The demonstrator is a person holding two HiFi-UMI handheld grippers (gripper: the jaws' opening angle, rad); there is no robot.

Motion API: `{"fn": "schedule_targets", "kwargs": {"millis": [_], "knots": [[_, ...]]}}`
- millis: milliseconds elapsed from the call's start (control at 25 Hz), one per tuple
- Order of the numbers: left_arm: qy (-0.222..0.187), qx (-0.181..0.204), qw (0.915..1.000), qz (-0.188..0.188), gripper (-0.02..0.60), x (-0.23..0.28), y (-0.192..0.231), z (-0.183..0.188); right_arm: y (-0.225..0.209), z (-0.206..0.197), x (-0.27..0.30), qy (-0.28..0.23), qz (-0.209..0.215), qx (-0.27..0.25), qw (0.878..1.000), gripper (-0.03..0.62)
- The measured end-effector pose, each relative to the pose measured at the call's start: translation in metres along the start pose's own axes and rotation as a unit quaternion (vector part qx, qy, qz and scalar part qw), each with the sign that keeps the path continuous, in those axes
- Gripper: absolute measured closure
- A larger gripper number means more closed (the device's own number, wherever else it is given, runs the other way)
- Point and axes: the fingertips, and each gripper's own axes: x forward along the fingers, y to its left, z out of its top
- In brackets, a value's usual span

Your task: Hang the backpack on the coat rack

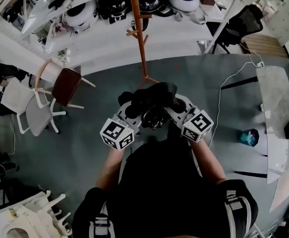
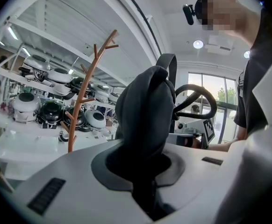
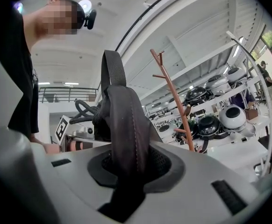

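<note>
While short of the wooden coat rack (image 1: 141,38), held aloft: black backpack (image 1: 152,100); left tongs (image 2: 143,164) clamped on its padded fabric; right tongs (image 3: 129,164) clamped on its strap (image 3: 126,125).

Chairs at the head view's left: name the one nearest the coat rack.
The brown-seated chair with the curved wooden back; the pale chairs stand farther left.

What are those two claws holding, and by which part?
The black backpack. The left gripper is shut on a padded strap, and the right gripper on a stitched strap.
</note>
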Motion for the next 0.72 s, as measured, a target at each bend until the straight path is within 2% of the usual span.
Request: {"fn": "schedule_targets", "kwargs": {"millis": [720], "knots": [[-0.021,-0.022,0.9956,0.089,0.515,0.106,0.063,0.036,-0.125,0.038,0.043,0.045,0.089,-0.009,0.995,0.491]]}}
